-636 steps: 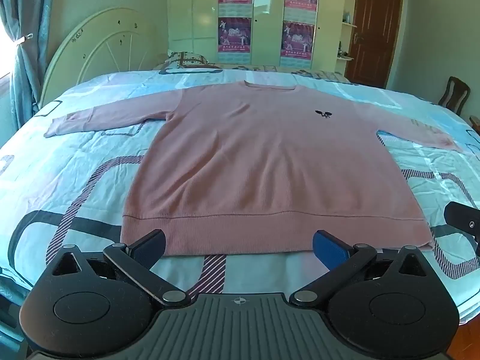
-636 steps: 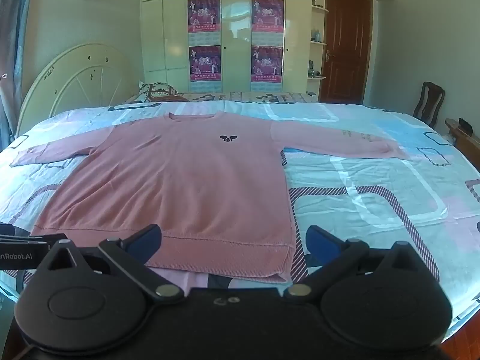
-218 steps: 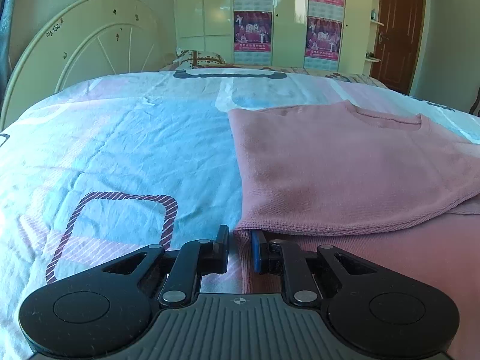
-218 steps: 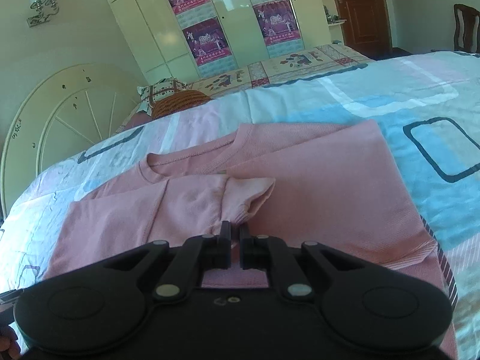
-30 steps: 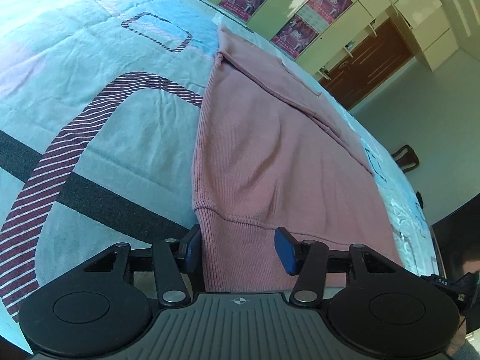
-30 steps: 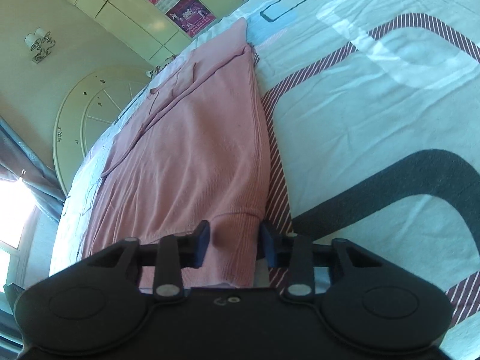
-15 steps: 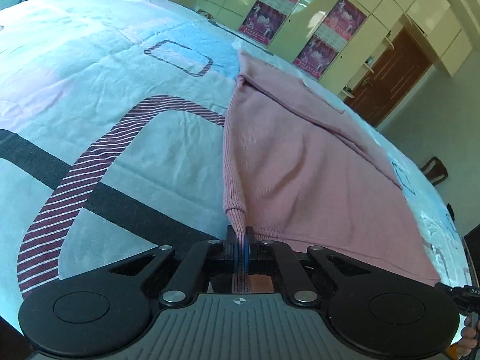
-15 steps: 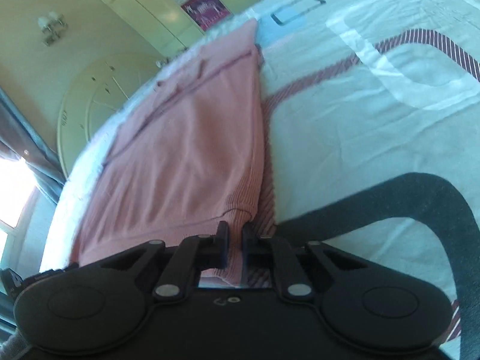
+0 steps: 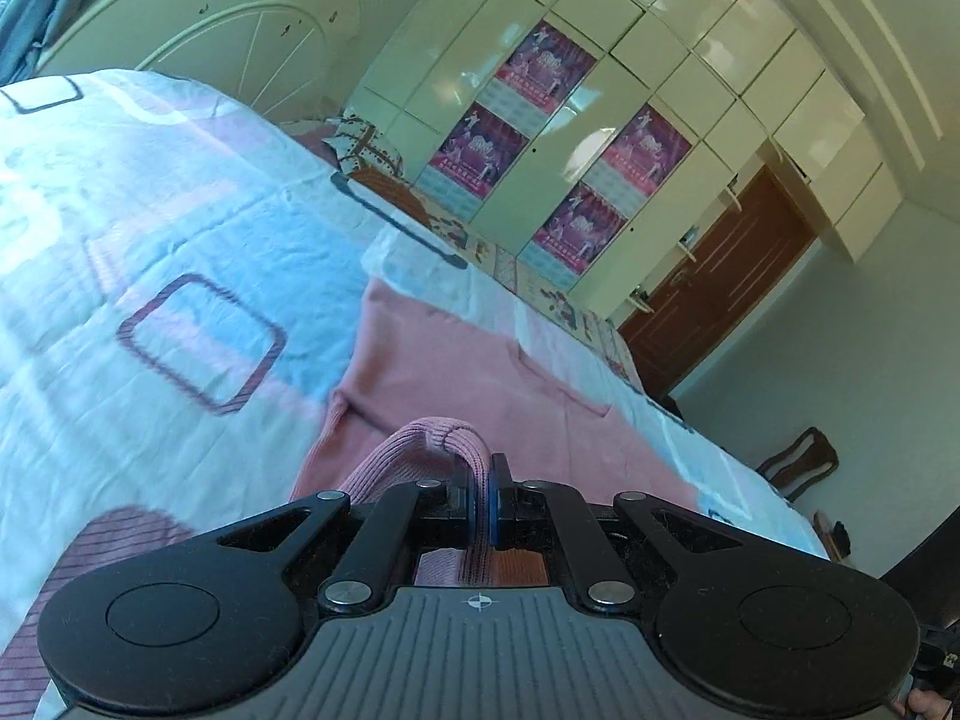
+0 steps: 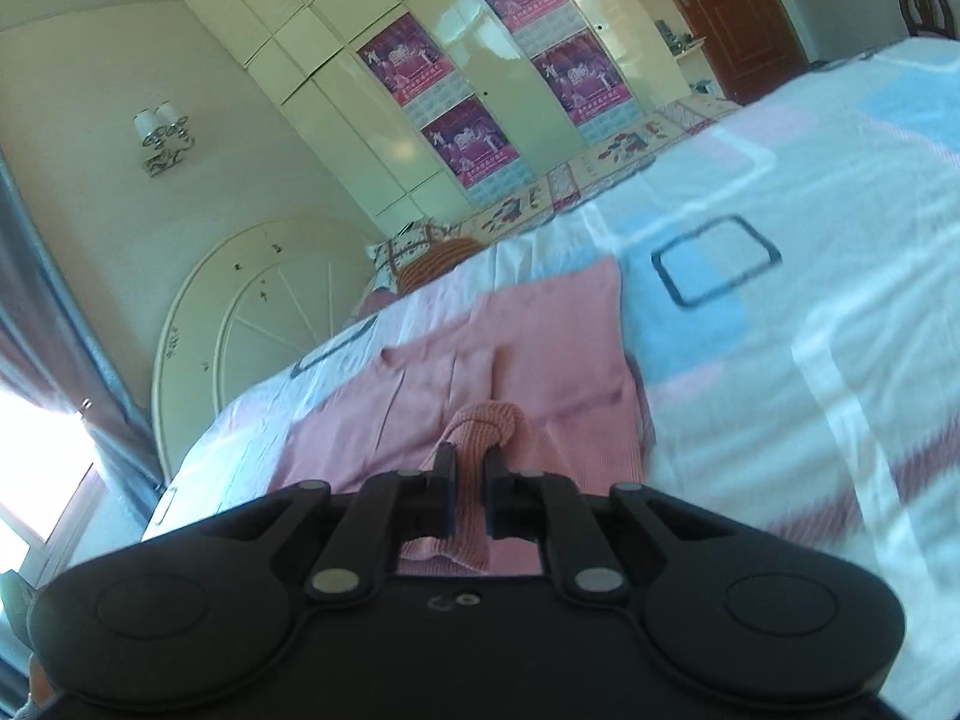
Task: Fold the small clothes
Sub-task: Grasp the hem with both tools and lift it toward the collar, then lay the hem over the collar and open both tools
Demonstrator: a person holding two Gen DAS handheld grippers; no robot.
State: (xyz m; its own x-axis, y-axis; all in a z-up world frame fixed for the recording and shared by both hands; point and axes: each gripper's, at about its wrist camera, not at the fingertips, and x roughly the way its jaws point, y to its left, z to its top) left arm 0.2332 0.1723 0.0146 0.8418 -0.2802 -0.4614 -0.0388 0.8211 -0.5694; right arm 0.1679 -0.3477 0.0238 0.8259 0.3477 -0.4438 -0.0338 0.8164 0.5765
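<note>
A pink sweater [image 9: 480, 378] lies on the bed with both sleeves folded in over its body. My left gripper [image 9: 480, 504] is shut on the ribbed hem at the sweater's left corner and holds it lifted, so the hem bunches above the jaws. My right gripper [image 10: 468, 492] is shut on the ribbed hem at the right corner, also lifted above the sweater [image 10: 540, 348]. The collar end lies flat farther up the bed in both views.
The bed sheet [image 9: 150, 252] is pale blue and pink with rectangle outlines and stripes. A cream headboard [image 10: 240, 324] and pillow [image 9: 372, 150] stand at the far end. A wardrobe with posters [image 9: 540, 138], a brown door [image 9: 720, 282] and a chair [image 9: 798, 462] lie beyond.
Both grippers have risen from the bed's near edge with the hem corners held, and have moved forward over the sweater toward the collar end.
</note>
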